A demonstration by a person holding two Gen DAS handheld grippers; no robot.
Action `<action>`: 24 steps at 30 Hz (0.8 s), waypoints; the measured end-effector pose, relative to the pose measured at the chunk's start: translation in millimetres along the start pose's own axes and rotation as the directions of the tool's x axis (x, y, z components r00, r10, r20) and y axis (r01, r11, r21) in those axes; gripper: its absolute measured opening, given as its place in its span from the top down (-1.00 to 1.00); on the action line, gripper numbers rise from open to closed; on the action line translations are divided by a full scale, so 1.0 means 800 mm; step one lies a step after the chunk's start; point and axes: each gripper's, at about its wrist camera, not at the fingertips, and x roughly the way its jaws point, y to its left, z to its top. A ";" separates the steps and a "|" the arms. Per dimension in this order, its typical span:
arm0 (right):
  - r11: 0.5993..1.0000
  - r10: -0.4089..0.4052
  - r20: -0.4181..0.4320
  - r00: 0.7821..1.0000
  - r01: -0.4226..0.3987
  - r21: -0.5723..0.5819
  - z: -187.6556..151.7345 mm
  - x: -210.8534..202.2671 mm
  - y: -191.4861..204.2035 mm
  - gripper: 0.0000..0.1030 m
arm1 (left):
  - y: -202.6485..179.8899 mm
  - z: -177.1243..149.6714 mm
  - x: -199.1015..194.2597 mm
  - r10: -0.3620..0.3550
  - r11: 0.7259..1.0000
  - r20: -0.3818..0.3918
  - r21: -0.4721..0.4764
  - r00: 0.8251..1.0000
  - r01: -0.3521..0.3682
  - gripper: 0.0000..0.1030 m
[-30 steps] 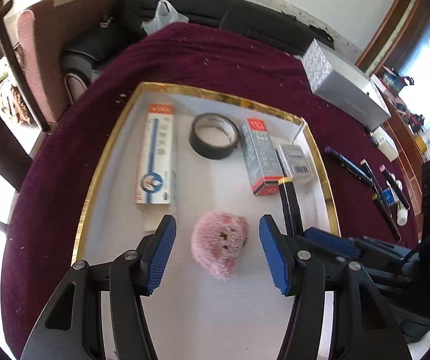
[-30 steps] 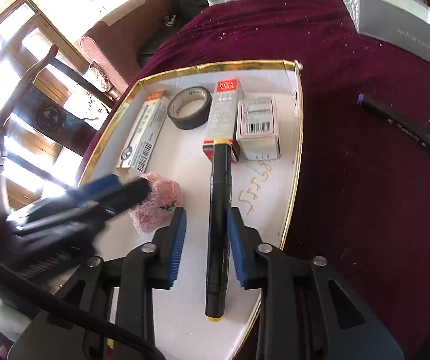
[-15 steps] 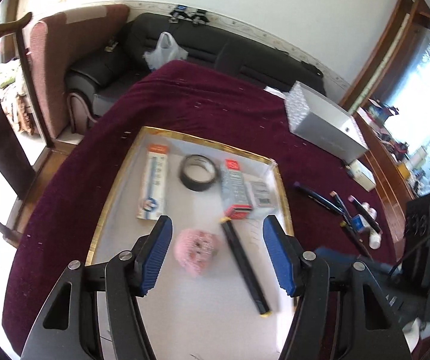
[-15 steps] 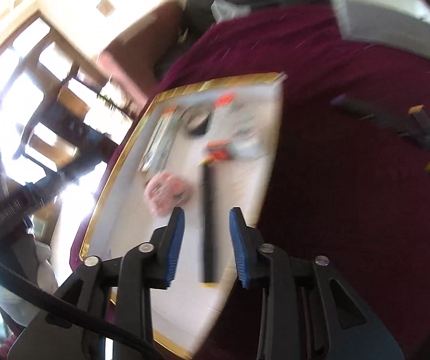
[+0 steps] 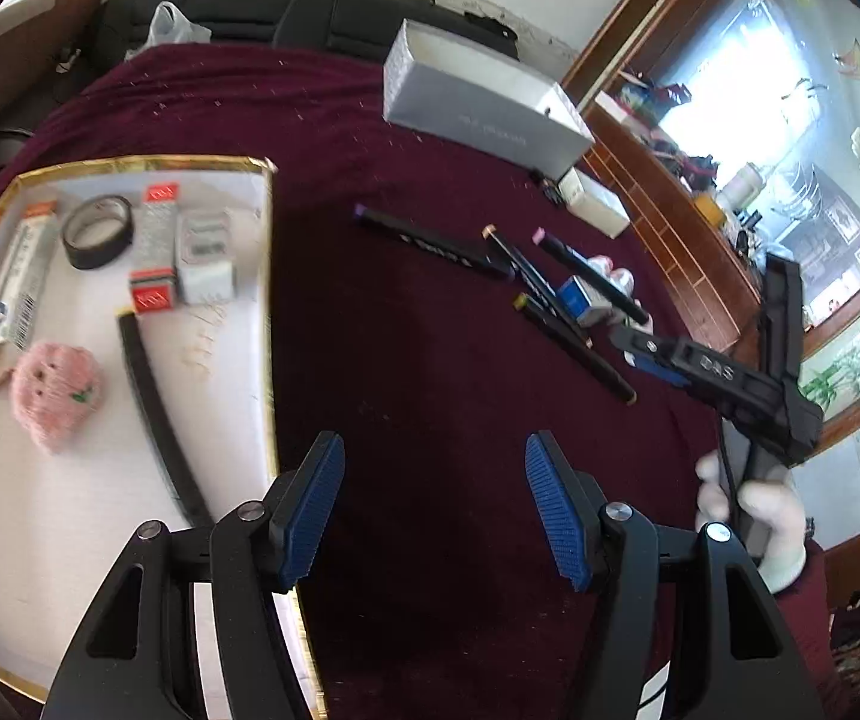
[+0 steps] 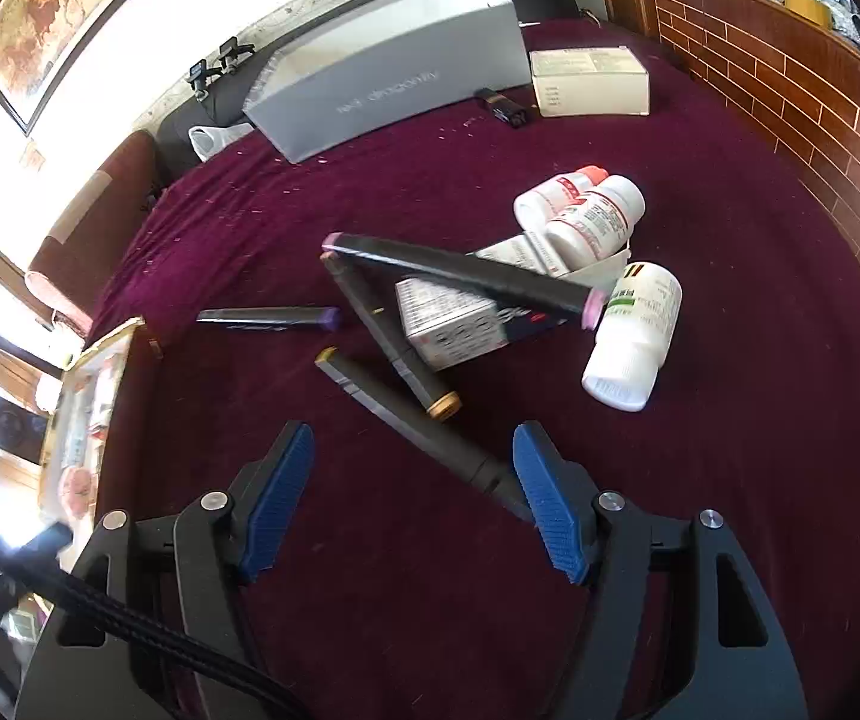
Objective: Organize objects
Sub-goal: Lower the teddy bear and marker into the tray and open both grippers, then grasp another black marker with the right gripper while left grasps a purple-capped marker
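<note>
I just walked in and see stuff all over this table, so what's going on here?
A person is sorting objects into a white gold-rimmed tray on the maroon tablecloth. One black marker already lies in it beside a pink plush toy. Both grippers are empty now: the left gripper hovers open over bare cloth, and the right gripper, whose jaws have just been opening, faces the loose black markers and white pill bottles yet to be tidied.

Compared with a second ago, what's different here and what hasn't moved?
The right gripper let go of the black marker, its jaws having just been opening; the marker now lies in the white tray. Both grippers swung from the tray toward the loose markers on the cloth. The tray's other contents stayed put.
</note>
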 end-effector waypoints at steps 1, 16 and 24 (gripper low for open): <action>1.000 -0.015 -0.001 1.000 0.015 -0.007 0.004 0.008 -0.003 -0.33 | -0.003 -0.001 0.004 0.004 1.000 -0.007 0.000 1.000 -0.004 -0.10; 0.975 0.220 -0.092 0.971 -0.217 0.036 -0.023 0.047 0.017 -0.35 | -0.037 0.064 0.036 0.113 0.968 0.075 0.218 0.991 -0.126 -0.10; 0.961 0.270 0.016 0.963 -0.271 0.063 -0.030 0.052 0.017 -0.36 | -0.080 0.124 0.137 0.258 0.741 0.105 0.616 0.960 -0.266 -0.10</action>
